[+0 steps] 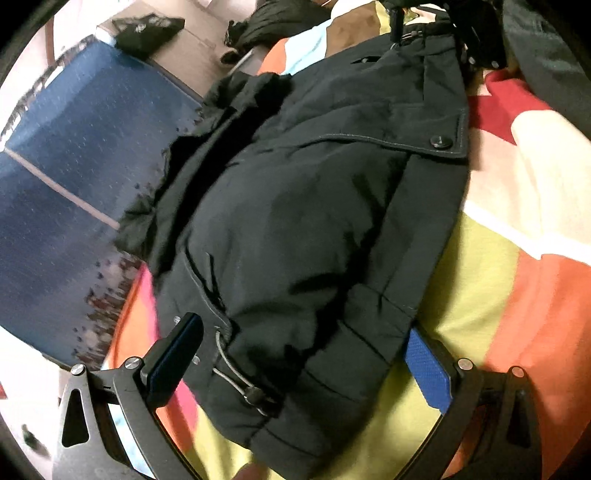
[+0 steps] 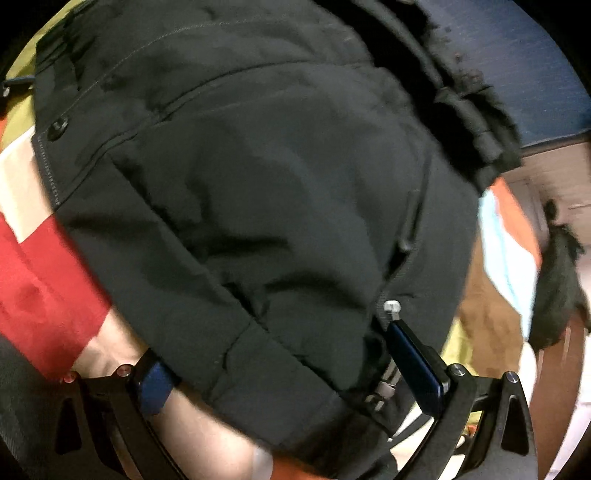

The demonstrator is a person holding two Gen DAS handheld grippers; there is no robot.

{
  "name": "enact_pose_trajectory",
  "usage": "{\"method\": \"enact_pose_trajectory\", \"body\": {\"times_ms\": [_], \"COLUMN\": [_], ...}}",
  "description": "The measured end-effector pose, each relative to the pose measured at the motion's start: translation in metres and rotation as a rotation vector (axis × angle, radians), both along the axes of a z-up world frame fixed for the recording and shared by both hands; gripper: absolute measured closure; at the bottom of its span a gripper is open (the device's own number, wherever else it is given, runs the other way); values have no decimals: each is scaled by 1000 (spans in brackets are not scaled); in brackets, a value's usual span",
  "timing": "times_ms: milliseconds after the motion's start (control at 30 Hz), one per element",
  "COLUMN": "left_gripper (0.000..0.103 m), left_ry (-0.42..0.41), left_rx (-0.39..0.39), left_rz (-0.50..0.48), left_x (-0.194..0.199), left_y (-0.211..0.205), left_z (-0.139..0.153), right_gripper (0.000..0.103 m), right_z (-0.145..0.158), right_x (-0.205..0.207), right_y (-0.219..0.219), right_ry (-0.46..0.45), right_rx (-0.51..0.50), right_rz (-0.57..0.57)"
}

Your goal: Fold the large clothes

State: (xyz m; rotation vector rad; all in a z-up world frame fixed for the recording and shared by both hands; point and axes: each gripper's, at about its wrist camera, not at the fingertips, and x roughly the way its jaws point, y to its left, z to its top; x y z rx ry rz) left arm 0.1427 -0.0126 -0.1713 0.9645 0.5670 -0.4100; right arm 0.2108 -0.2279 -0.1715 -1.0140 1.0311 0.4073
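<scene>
Black padded jacket lies bundled on a multicolour patchwork bedspread. In the left wrist view it fills the centre, running from about 12 o'clock down to 6.

Left gripper: jaws spread wide, straddling the jacket's lower hem. One blue-padded finger sits at 7 o'clock against the left edge of the fabric. The other finger is at 5 o'clock, at the jacket's right edge over a yellow patch. Nothing clamped between them. The tool points forward and down over the garment, with the drawcord and toggle just ahead of the left finger. A snap button on a flap sits at 1 o'clock.

Right gripper: also wide open, tilted down at the jacket. One finger at 7 o'clock is partly tucked under the hem edge. The other finger at 5 o'clock rests against the fabric, with a metal zip pull at its tip. Fabric bulges between the fingers, not pinched.

Fur-trimmed hood edge runs toward 2 o'clock in the right view.

Blue floor mat at 9 o'clock beside the bed. Another dark garment at 11 o'clock, well apart from the jacket. Frames are motion-blurred.
</scene>
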Motion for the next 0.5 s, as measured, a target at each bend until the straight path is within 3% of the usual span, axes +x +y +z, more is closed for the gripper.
{"method": "enact_pose_trajectory", "body": {"times_ms": [67,133,200,267,333,500], "left_gripper": [3,10,25,35,35,35], "left_ry": [-36,-62,-80,-81,-49,29], "left_rx": [4,1,-6,-27,-90,-237], "left_rz": [-6,-21,-33,-28,3,61], "left_x": [-1,-6,-8,-9,-2,16], "left_y": [0,1,1,3,8,20], "left_z": [1,4,8,14,25,54], "right_gripper": [15,41,61,67,76,84], "right_z": [7,14,27,33,38,79], "right_x": [-8,-12,-16,-20,-21,-2], "right_y": [0,-2,7,13,17,21], "right_ry": [-72,-91,-91,-106,-125,-167], "right_rx": [18,63,94,112,151,324], "right_rz": [-19,-29,-28,-16,-35,-145]}}
